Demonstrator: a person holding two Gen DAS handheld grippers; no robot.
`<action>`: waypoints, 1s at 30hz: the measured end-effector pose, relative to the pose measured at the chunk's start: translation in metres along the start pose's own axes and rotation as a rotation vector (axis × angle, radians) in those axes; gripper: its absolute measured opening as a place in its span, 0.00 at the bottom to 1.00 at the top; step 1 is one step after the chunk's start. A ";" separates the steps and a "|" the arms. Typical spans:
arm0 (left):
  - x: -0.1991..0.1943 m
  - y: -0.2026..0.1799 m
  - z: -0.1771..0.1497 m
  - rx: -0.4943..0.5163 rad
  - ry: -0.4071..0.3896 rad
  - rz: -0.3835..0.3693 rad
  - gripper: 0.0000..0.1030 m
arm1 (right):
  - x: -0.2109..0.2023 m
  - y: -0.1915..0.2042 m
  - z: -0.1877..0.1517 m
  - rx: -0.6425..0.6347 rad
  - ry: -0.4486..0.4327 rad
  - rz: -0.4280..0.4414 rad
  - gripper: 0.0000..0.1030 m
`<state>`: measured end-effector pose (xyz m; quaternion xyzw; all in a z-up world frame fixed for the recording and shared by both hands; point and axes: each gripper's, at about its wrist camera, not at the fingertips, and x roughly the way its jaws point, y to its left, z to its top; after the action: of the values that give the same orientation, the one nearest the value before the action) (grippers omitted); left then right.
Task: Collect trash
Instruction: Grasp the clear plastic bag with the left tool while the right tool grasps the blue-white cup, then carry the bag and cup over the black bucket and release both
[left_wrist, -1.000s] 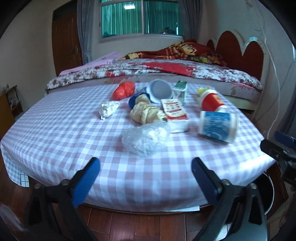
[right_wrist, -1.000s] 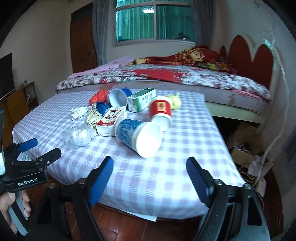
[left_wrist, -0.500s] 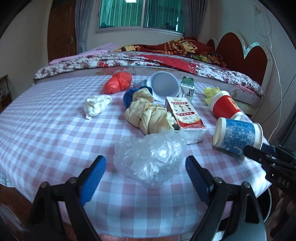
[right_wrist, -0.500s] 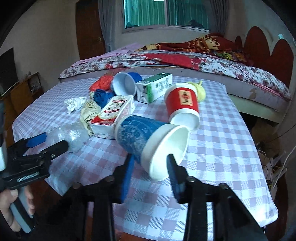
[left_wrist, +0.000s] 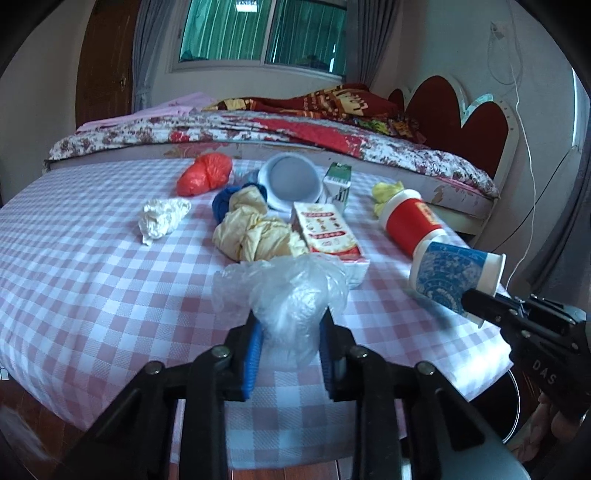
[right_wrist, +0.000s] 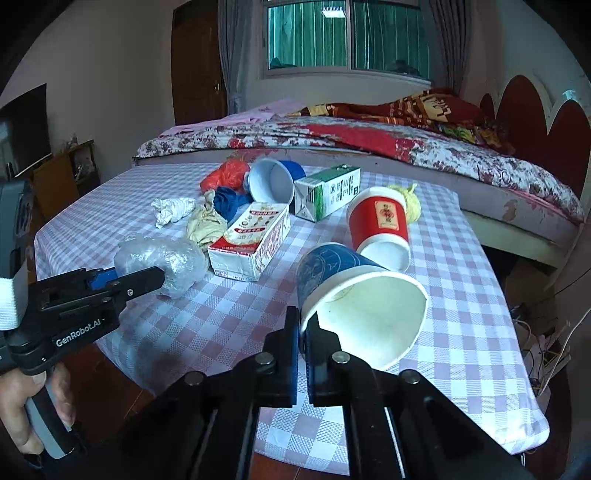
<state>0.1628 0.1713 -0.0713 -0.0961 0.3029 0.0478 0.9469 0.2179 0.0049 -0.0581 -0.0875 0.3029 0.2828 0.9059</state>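
Note:
My left gripper (left_wrist: 290, 354) is shut on a crumpled clear plastic bag (left_wrist: 291, 291) at the near edge of the checked table (left_wrist: 85, 280); the bag also shows in the right wrist view (right_wrist: 162, 262). My right gripper (right_wrist: 303, 350) is shut on the rim of a blue paper cup (right_wrist: 354, 299), tilted with its mouth toward the camera; the cup shows in the left wrist view (left_wrist: 454, 277). More trash lies behind: a red cup (right_wrist: 380, 225), a red-and-white carton (right_wrist: 255, 236), a green carton (right_wrist: 328, 192), a white tissue (left_wrist: 162, 218) and yellow crumpled paper (left_wrist: 255, 232).
A red bag (left_wrist: 205, 173), a blue cloth (left_wrist: 225, 201), a white-and-blue cup (right_wrist: 273, 179) and a yellow wad (right_wrist: 410, 201) lie at the table's far side. A bed (right_wrist: 369, 144) stands behind. A dark bin (left_wrist: 495, 410) sits below the table's right edge.
Both grippers moved forward to the table and closed: the left on the clear plastic bag, the right on the blue cup's rim, tipping the cup up.

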 end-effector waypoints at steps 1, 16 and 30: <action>-0.002 -0.001 0.000 0.004 -0.005 0.001 0.25 | -0.002 -0.001 0.000 -0.002 -0.004 -0.003 0.03; -0.027 -0.048 -0.001 0.052 -0.039 -0.078 0.20 | -0.060 -0.024 -0.012 0.011 -0.085 -0.084 0.03; -0.046 -0.140 -0.018 0.168 -0.043 -0.220 0.20 | -0.129 -0.079 -0.044 0.086 -0.120 -0.213 0.03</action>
<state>0.1361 0.0291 -0.0370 -0.0481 0.2730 -0.0799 0.9575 0.1556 -0.1338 -0.0176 -0.0633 0.2489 0.1763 0.9502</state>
